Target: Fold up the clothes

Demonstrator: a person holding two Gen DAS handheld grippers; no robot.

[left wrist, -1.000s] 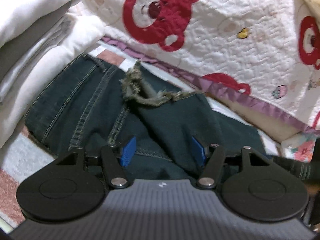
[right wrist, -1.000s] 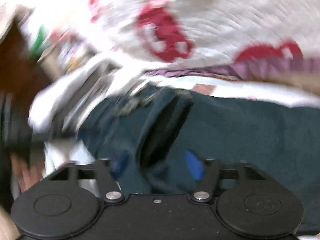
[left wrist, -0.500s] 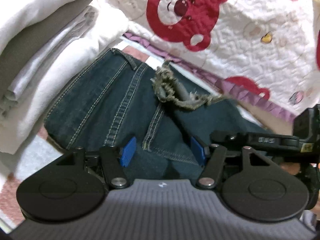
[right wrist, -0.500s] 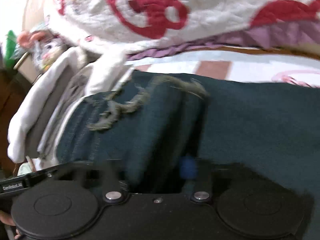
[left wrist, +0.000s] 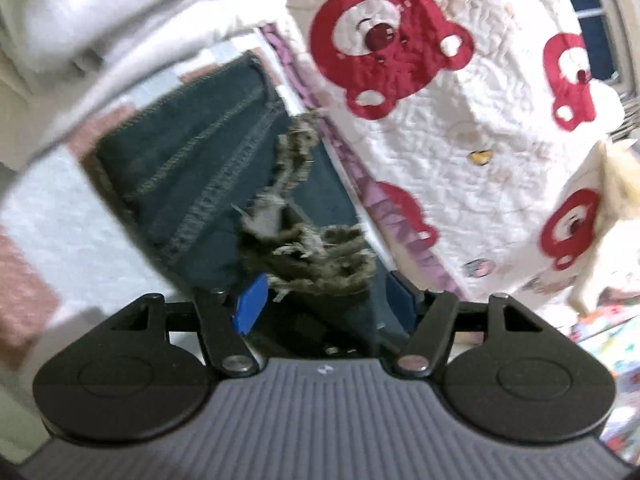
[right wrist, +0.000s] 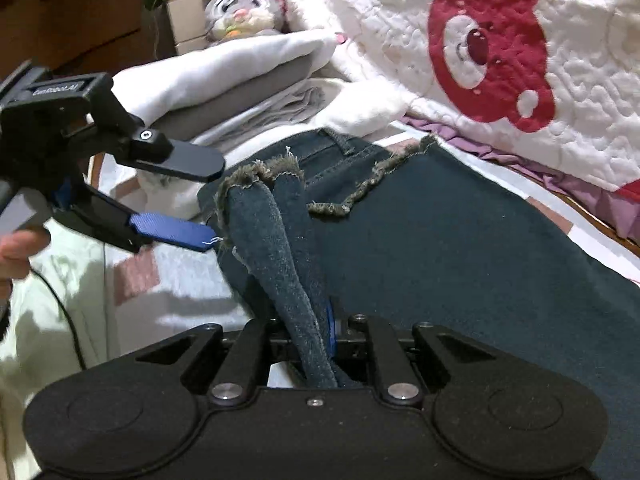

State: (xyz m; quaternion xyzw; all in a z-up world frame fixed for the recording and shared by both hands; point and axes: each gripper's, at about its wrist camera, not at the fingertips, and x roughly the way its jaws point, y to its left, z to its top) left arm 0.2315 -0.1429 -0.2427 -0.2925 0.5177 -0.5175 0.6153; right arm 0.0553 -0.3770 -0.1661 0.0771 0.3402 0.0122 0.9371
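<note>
**Operator:** My right jaws are pinched on a fold of the jeans (right wrist: 460,240), the denim running straight down between them into the right gripper (right wrist: 320,344). My left jaws stand spread, the left gripper (right wrist: 188,196) hovering just beside the frayed hem (right wrist: 256,176), holding nothing.

**Observer:** Where do the jeans lie?

**Operator:** On the bed (right wrist: 184,272), flattened and doubled over, between the stack of folded whites (right wrist: 248,76) and the bear-print quilt (right wrist: 520,52). One leg end is lifted up towards me.

**Observer:** How will they handle?

**Operator:** I judge them heavy and soft, yet thick enough to hold a crease. Denim isn't slippery, so a pinch keeps. I'd take hold at the seams or just behind the hem, where the cloth is doubled; the frayed fringe itself is loose thread and would tear or slide out.

**Observer:** What differs from a moment ago?

**Operator:** Half a second back my left jaws sat over the thigh seams; now the fringe lies right between them (left wrist: 316,264), much closer. The right view was smeared then and is sharp now, with the leg end raised higher.
</note>
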